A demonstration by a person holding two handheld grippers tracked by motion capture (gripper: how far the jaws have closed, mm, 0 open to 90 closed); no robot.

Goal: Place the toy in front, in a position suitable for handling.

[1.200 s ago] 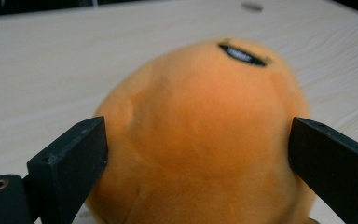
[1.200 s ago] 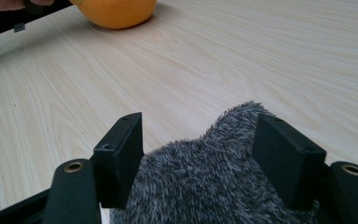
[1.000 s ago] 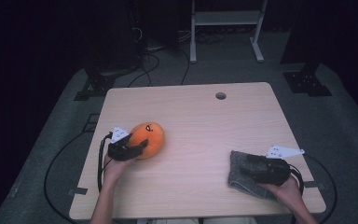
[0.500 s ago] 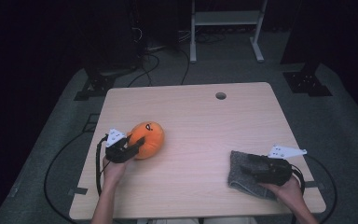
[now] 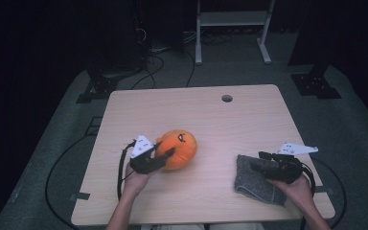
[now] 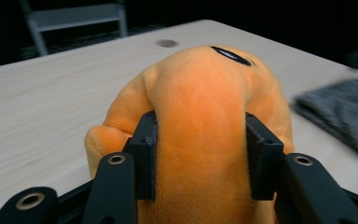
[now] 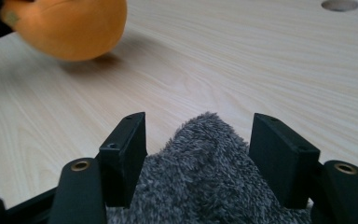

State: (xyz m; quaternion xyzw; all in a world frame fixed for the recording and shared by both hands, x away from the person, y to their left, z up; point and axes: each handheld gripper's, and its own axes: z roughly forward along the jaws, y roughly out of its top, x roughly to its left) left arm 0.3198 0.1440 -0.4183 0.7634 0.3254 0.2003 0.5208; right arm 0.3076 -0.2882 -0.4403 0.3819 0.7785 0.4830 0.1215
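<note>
An orange plush pumpkin (image 5: 181,143) with a black face is at the table's left middle. My left gripper (image 5: 165,154) is shut on it from the near-left side. In the left gripper view both pads (image 6: 144,149) dent the plush (image 6: 200,93) between them. A grey fuzzy cloth (image 5: 255,184) lies at the near right. My right gripper (image 5: 262,162) is over its right part and stands open. In the right gripper view, a hump of the cloth (image 7: 205,186) rises between the two jaws (image 7: 198,135) without being pinched. The plush (image 7: 70,28) shows far off at the upper left.
The light wooden table (image 5: 196,110) has a round cable hole (image 5: 227,98) near its far edge. Cables trail off the left edge to the dark floor. A white shelf frame (image 5: 232,19) stands behind the table.
The left gripper and the orange plush have shifted to the right across the table, slightly raised. The right hand and the cloth have stayed put.
</note>
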